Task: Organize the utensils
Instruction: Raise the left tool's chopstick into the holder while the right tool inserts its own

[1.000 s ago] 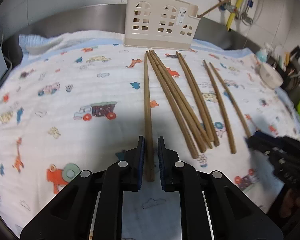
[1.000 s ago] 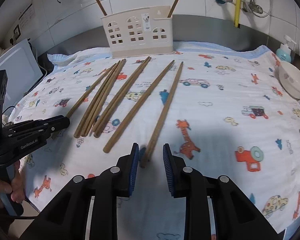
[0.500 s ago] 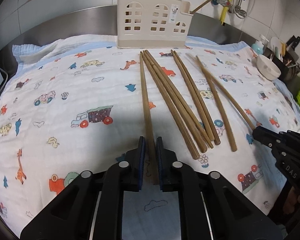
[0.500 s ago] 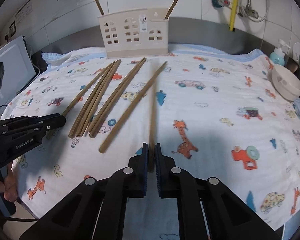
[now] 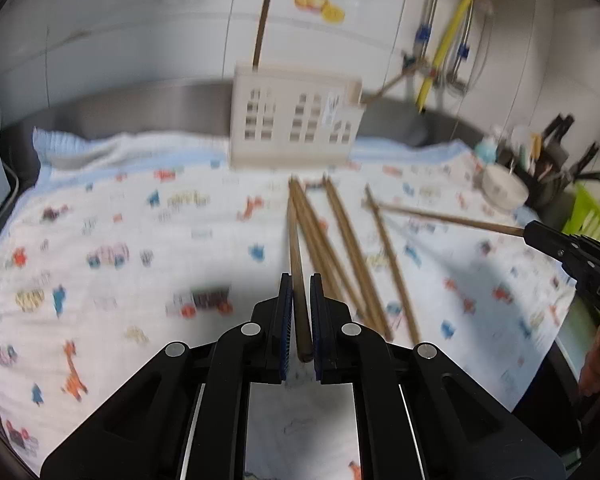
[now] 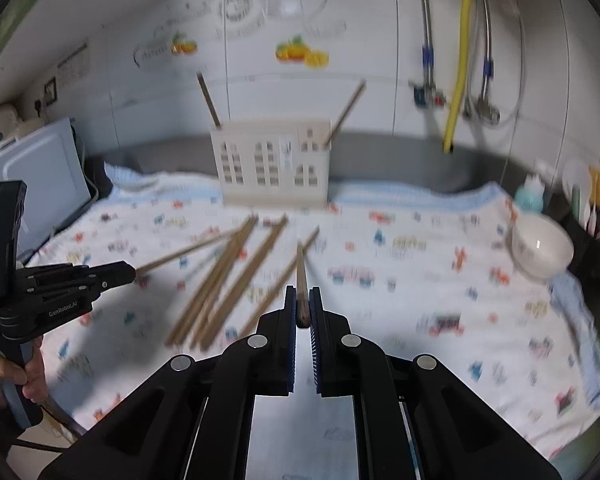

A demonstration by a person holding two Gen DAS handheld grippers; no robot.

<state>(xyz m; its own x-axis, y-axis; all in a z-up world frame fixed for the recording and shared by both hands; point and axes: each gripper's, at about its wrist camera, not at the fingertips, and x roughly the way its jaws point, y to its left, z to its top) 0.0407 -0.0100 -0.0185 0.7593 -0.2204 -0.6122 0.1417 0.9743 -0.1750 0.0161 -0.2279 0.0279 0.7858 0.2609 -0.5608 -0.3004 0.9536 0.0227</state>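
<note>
We hold two black two-finger grippers over a white cotton cloth (image 5: 140, 264) printed with small cars and giraffes. The left gripper (image 5: 300, 312) is pinching a long brown wooden chopstick (image 5: 296, 248) near its thick end, with its jaws pressed against the wood on both sides. The right gripper (image 6: 303, 312) is likewise clamped on a second brown wooden chopstick (image 6: 301, 268), held near its butt and pointing ahead. The remaining loose wooden chopsticks (image 5: 340, 248) lie fanned on the cloth between the two grippers. At the back of the cloth stands a cream plastic utensil caddy (image 5: 296, 120) with window-shaped cutouts, and two chopsticks already stand in it.

We judge that the main risk comes from each stick being gripped at one end. The long free length could pivot or droop in the pads, so the tip could miss the caddy's opening or strike its rim. The tips could also cross, since both sticks aim toward the same holder.

The left wrist view shows the right gripper from the side, holding its stick out level above the cloth. The right wrist view shows the left gripper (image 6: 112, 276) with the person's hand (image 6: 24, 376) on its handle. It also shows a white ceramic bowl (image 6: 540, 248) at the cloth's right edge far more clearly.
</note>
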